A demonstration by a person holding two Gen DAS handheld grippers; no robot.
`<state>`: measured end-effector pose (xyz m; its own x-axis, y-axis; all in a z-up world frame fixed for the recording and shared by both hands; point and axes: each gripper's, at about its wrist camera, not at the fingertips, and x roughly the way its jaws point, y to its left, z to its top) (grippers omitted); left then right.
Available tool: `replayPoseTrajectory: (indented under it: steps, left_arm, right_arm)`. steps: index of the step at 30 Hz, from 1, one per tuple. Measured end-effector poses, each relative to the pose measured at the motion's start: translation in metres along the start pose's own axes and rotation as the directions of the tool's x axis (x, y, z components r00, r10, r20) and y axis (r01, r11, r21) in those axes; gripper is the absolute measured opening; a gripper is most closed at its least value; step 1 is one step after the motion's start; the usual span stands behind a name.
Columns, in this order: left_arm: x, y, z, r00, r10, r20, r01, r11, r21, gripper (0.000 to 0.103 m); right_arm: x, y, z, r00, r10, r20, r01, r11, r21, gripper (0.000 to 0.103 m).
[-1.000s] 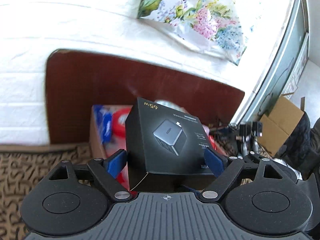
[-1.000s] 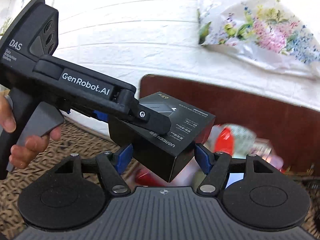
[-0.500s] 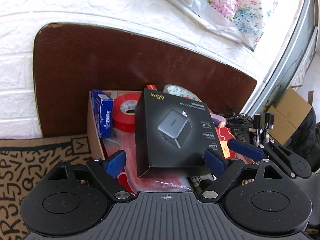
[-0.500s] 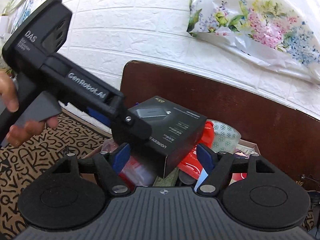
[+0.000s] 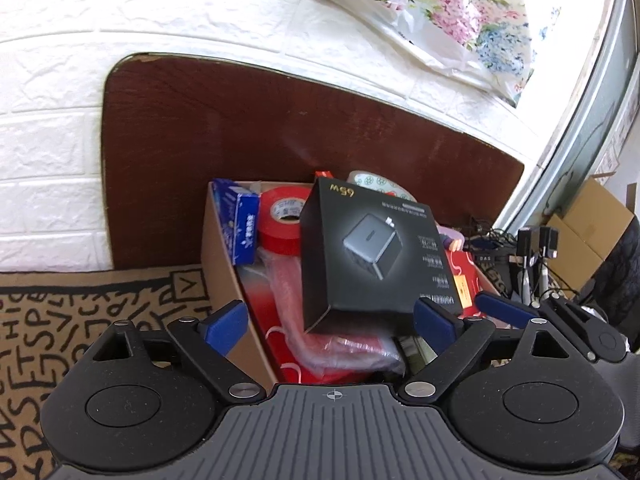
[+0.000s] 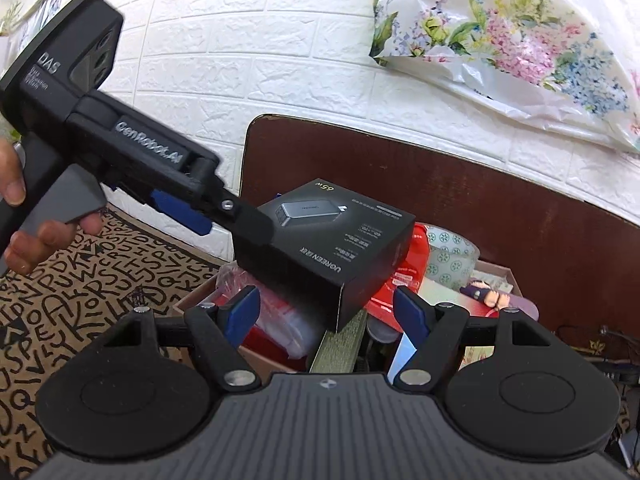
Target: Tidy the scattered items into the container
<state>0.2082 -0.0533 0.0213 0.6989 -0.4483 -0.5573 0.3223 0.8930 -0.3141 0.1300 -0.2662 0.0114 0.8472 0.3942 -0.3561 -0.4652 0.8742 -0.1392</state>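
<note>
A black charger box (image 5: 372, 256) lies tilted on top of the items in the cardboard container (image 5: 218, 240). My left gripper (image 5: 328, 322) is open, its blue pads apart, the left pad (image 5: 224, 322) clear of the box. In the right wrist view the left gripper's body (image 6: 120, 148) reaches in from the left to the box (image 6: 336, 248). My right gripper (image 6: 326, 310) is open and empty, just in front of the box over the container (image 6: 192, 304).
The container holds red tape (image 5: 280, 224), a blue box (image 5: 240, 220), patterned tape (image 6: 448, 256) and plastic-wrapped packets (image 5: 340, 344). A patterned mat (image 5: 60, 312) lies to the left. A brown board (image 5: 200, 140) and a white brick wall (image 6: 280, 60) stand behind.
The left gripper lowered the charger box onto the container's contents and its jaws opened wider, letting go. Both grippers moved closer over the container.
</note>
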Motion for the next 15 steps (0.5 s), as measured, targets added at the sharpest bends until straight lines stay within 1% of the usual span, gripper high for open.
replayPoseTrajectory:
  steps: [1,2,3,4,5,8,12,13,15]
  left_arm:
    - [-0.004,-0.001,-0.003,1.000,0.008,-0.003,-0.008,1.000,0.008,0.097]
    - [-0.009,-0.003,-0.008,1.000,0.019,-0.003,-0.019,1.000,0.014,0.099]
    - [-0.015,-0.006,-0.014,0.999,0.032,0.000,-0.032,0.999,0.018,0.103]
    - [-0.021,-0.009,-0.019,0.999,0.050,0.004,-0.050,0.999,0.018,0.103]
    - [-0.027,-0.012,-0.025,0.997,0.070,0.009,-0.070,0.997,0.015,0.103]
    - [-0.042,-0.023,-0.046,0.986,0.164,-0.004,-0.164,0.986,0.004,0.103]
    - [-0.058,-0.043,-0.077,0.957,0.290,-0.023,-0.290,0.957,0.028,0.103]
    - [-0.061,-0.047,-0.084,0.951,0.309,-0.023,-0.308,0.951,0.031,0.103]
    - [-0.068,-0.054,-0.097,0.949,0.314,-0.025,-0.313,0.949,0.028,0.103]
  right_arm:
    - [-0.003,0.001,0.000,1.000,-0.014,-0.011,0.014,1.000,0.014,0.080]
    - [-0.007,0.003,-0.001,0.999,-0.028,-0.023,0.029,0.999,0.027,0.084]
    - [-0.013,0.006,-0.002,0.999,-0.040,-0.029,0.041,0.998,0.042,0.087]
    - [-0.019,0.009,-0.003,0.998,-0.051,-0.035,0.053,0.997,0.059,0.095]
    - [-0.026,0.012,-0.005,0.997,-0.060,-0.038,0.063,0.995,0.077,0.099]
    - [-0.048,0.020,-0.010,0.995,-0.082,-0.057,0.089,0.988,0.123,0.102]
    - [-0.075,0.022,-0.018,0.987,-0.118,-0.107,0.136,0.973,0.184,0.102]
    - [-0.082,0.020,-0.020,0.986,-0.124,-0.115,0.145,0.970,0.197,0.102]
    - [-0.097,0.018,-0.022,0.982,-0.143,-0.124,0.166,0.964,0.206,0.102]
